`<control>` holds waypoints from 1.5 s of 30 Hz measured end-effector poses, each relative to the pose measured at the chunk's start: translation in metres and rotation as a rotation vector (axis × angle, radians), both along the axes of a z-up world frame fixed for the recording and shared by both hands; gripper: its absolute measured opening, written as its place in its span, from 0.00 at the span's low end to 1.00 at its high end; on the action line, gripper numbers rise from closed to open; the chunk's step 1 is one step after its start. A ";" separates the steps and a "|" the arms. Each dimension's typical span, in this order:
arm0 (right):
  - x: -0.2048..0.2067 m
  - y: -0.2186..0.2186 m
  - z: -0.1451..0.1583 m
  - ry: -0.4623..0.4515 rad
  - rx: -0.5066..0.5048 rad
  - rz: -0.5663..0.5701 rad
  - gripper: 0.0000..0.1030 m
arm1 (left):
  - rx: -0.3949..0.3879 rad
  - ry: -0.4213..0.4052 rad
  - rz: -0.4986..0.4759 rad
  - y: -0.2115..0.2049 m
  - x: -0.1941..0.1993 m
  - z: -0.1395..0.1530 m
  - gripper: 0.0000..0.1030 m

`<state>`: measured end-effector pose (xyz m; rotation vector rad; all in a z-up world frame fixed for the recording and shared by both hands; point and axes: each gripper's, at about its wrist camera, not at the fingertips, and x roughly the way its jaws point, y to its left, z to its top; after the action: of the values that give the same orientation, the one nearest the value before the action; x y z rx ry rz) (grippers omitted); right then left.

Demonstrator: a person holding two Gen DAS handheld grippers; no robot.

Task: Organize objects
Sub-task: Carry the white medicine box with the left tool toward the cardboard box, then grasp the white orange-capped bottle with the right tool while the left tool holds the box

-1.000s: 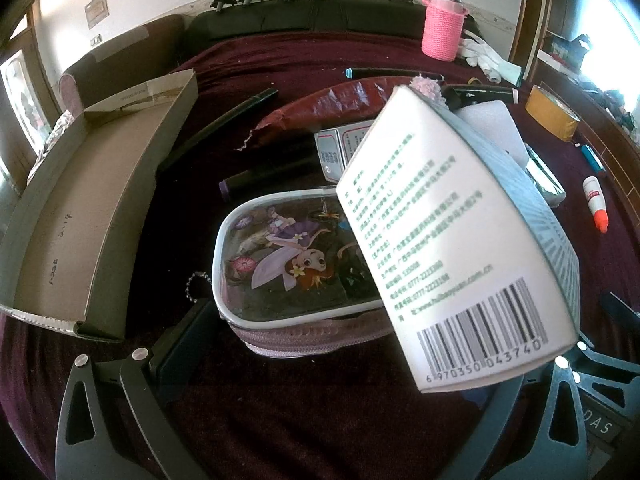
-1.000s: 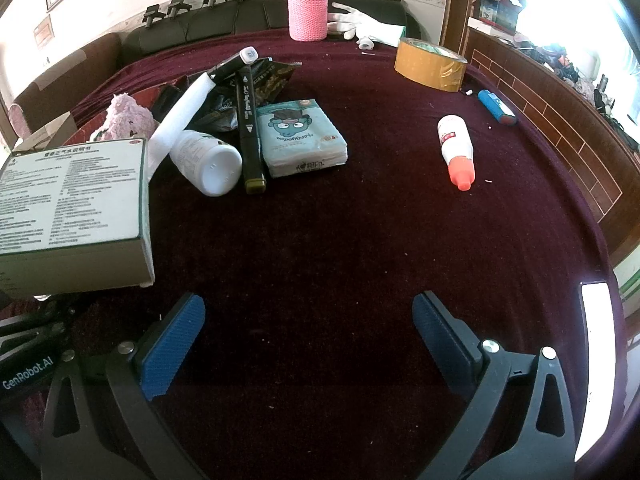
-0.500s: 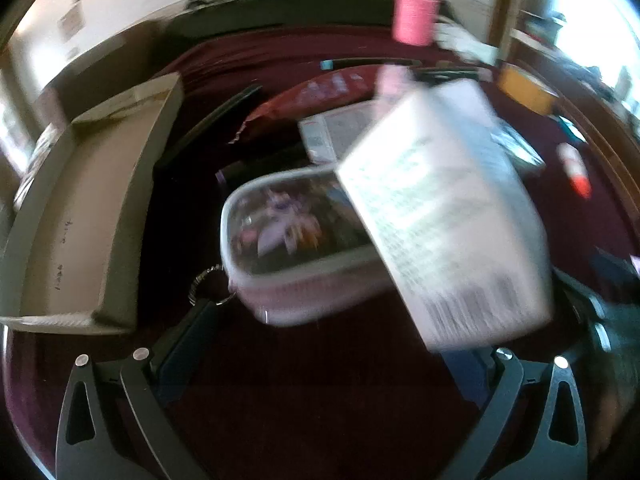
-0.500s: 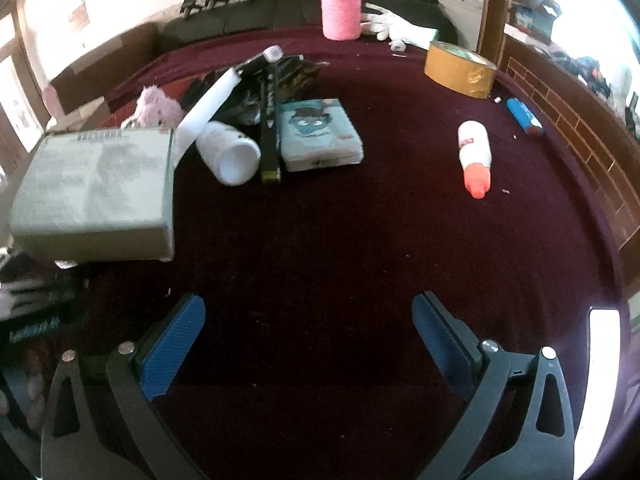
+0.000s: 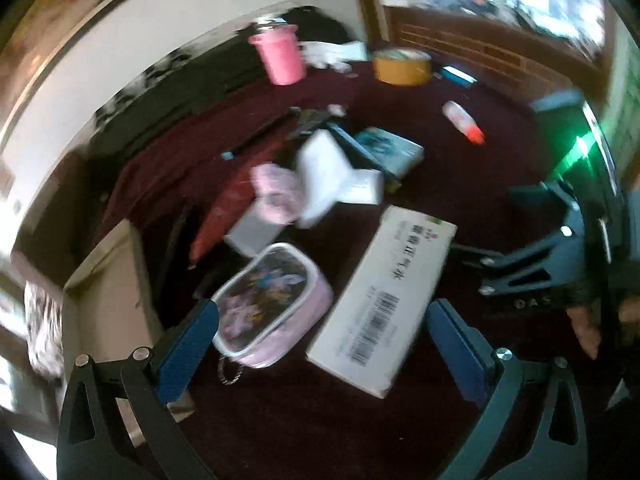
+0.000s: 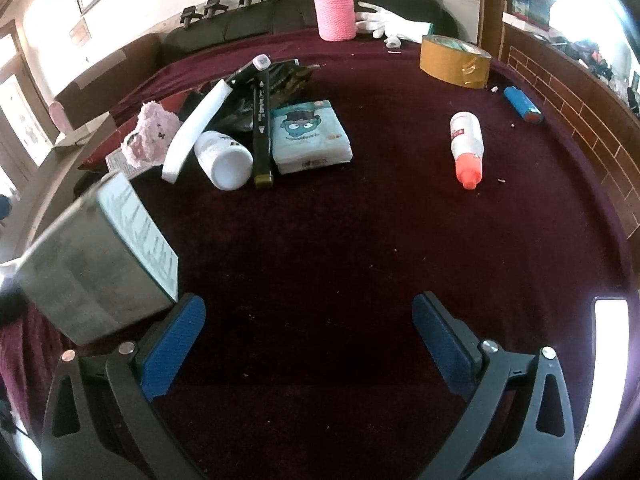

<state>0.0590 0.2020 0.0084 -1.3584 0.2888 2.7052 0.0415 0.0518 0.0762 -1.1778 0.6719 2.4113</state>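
Note:
A white box with a barcode (image 5: 380,300) lies slantwise on the dark red cloth, between the spread fingers of my left gripper (image 5: 324,348), which is open and holds nothing. The view is blurred. In the right wrist view the same box (image 6: 100,256) looks tilted at the left edge. A pink cartoon pouch (image 5: 272,300) sits just left of the box. My right gripper (image 6: 308,344) is open over bare cloth, and it shows as a dark frame (image 5: 540,264) in the left wrist view.
A cardboard tray (image 5: 108,292) stands at the left. Further back lie a pink plush (image 6: 150,136), white bottle (image 6: 224,160), black marker (image 6: 262,128), tissue pack (image 6: 310,136), glue bottle (image 6: 466,148), tape roll (image 6: 454,62), blue lighter (image 6: 522,104) and pink knitted cup (image 6: 335,8).
The left wrist view has swung up and to the right. The box, which filled its right side upright, now lies lower and flatter between the fingers. The right gripper has barely moved.

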 end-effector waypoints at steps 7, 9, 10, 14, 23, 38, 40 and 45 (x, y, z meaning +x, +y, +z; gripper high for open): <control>0.002 0.004 0.001 0.007 -0.028 -0.003 1.00 | -0.012 -0.028 -0.031 0.011 0.000 -0.018 0.88; 0.002 0.003 0.001 0.006 -0.025 -0.001 1.00 | 0.013 -0.055 -0.004 0.010 -0.003 -0.022 0.59; 0.002 0.002 0.001 0.005 -0.022 0.000 1.00 | 0.050 -0.071 0.014 0.007 -0.006 -0.023 0.57; 0.001 0.001 0.001 0.006 -0.020 0.001 1.00 | 0.143 -0.099 0.013 0.005 -0.007 -0.023 0.35; 0.005 0.009 0.004 0.041 -0.077 0.006 1.00 | 0.316 -0.097 0.108 -0.029 0.019 -0.022 0.35; -0.050 0.089 0.042 -0.059 -0.001 -0.148 0.57 | 0.485 0.003 0.183 -0.105 0.025 -0.003 0.36; -0.068 0.105 0.034 -0.090 0.014 -0.189 0.57 | 0.503 0.014 0.199 -0.116 0.024 0.000 0.36; -0.098 0.130 0.014 -0.131 -0.001 -0.227 0.40 | 0.525 0.051 0.230 -0.143 0.026 0.008 0.36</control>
<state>-0.0393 0.3320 0.0228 -1.4019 0.4050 2.4216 0.0675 -0.0915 0.0846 -1.0103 -0.1010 2.5787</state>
